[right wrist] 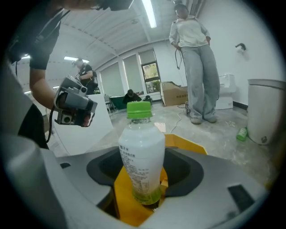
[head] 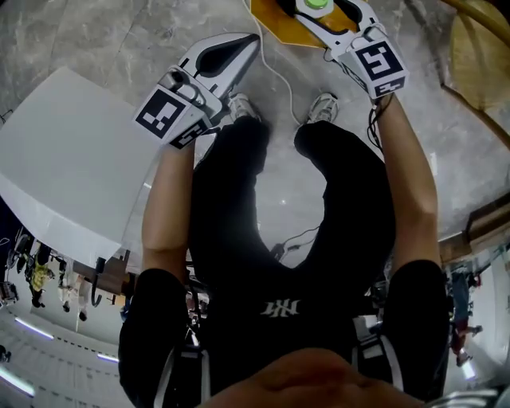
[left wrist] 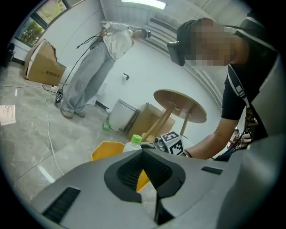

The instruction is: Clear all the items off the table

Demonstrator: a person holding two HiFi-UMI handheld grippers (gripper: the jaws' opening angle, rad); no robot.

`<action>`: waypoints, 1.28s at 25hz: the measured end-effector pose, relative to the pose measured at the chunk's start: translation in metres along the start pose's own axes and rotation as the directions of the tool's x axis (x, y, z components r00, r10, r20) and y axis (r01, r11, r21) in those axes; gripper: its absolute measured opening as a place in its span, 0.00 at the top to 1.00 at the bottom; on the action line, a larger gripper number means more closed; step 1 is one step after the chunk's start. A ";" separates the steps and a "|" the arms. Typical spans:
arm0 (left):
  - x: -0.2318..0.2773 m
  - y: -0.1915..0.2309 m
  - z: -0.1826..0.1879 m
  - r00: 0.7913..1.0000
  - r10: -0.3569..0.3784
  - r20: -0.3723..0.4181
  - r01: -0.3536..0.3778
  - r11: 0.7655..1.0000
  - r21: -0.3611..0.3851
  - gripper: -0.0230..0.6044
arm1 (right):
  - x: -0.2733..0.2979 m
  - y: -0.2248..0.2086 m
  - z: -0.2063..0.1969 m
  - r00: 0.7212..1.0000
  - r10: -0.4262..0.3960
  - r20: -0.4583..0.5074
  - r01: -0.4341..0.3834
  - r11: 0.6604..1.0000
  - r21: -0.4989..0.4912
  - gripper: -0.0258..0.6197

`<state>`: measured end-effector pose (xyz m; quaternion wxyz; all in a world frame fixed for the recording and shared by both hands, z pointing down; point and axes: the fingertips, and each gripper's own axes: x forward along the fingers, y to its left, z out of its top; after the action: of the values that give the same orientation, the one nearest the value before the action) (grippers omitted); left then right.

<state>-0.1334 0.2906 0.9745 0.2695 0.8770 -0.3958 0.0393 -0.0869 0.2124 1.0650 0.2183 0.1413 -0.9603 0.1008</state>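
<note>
A green-capped bottle (right wrist: 141, 152) of pale drink is held upright in the jaws of the right gripper (head: 332, 21), which are closed on its lower half. The bottle is off the worktop and is seen above a yellow, straight-sided bin (left wrist: 106, 151) that stands on the floor. The left gripper (head: 252, 43) is held just beside it, its jaws brought together with nothing between them.

The white worktop (head: 64, 159), with a rounded corner, is seen at the person's left in the head view. The floor (head: 446, 143) is polished grey stone with pale veining, and a white cable (head: 280, 76) is trailed across it between the person's shoes.

The room is white-walled and lit by ceiling strip lights (right wrist: 149, 13). A second person in a pale top and loose grey trousers (left wrist: 91, 71) is pictured standing near the wall. An open cardboard box (left wrist: 44, 67) is set by the window side, and a white pedal bin (left wrist: 122, 115) stands beside another carton, with a small green bottle (left wrist: 106, 126) lying at its foot. A round wooden table (left wrist: 181, 103) on slanted legs is seen next to them.
</note>
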 end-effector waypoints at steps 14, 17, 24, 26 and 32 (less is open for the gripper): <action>-0.015 -0.003 0.031 1.000 0.007 -0.013 -0.007 1.000 0.008 0.94 | 0.009 0.001 0.026 0.996 -0.040 -0.076 0.038 0.999 -0.033 0.44; -0.030 -0.029 0.063 1.000 0.010 -0.021 -0.009 1.000 0.009 0.94 | -0.026 0.006 0.061 0.997 -0.054 -0.053 0.054 0.999 -0.002 0.45; -0.071 -0.117 0.170 1.000 -0.004 -0.027 0.004 1.000 -0.001 0.94 | -0.163 0.048 0.191 0.996 -0.081 0.025 0.079 0.994 0.071 0.92; -0.079 -0.148 0.218 0.999 -0.020 -0.025 0.021 1.000 0.013 0.94 | -0.210 0.057 0.242 0.994 -0.096 0.058 0.090 0.992 0.093 0.95; -0.085 -0.264 0.345 0.983 -0.181 0.006 0.180 0.981 0.076 0.94 | -0.359 0.101 0.374 0.975 -0.099 0.198 0.075 0.990 0.122 0.95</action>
<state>-0.0525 0.3168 0.5396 0.2362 0.9191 -0.3146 0.0237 0.0459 0.2933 0.5604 0.1149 0.2050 -0.9632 0.1307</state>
